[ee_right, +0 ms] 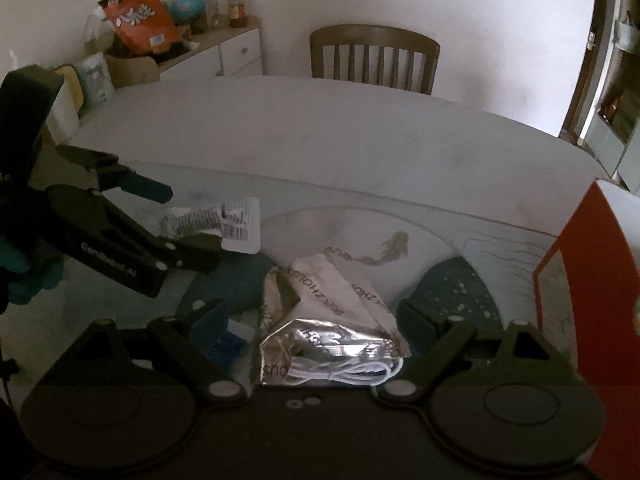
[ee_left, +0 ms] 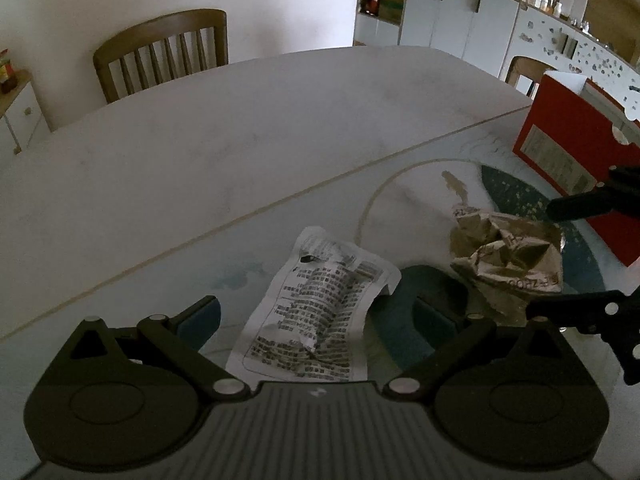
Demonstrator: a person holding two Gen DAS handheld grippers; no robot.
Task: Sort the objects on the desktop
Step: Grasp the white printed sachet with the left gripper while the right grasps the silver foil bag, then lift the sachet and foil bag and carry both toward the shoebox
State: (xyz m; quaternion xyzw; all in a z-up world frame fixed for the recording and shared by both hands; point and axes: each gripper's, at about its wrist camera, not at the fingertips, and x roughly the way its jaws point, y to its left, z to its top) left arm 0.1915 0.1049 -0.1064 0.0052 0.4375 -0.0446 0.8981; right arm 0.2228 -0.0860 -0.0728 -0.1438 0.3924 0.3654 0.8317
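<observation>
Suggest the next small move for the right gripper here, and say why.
Probably close the right gripper on the crumpled silver packet. Its jaws stand open on either side of the packet, which lies on the table, so little repositioning seems needed. The left gripper likewise brackets the white printed packet.

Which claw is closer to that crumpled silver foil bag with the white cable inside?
The right claw: the crumpled silver foil bag sits between its open fingers. The left claw is further left, open around a white printed packet.
</observation>
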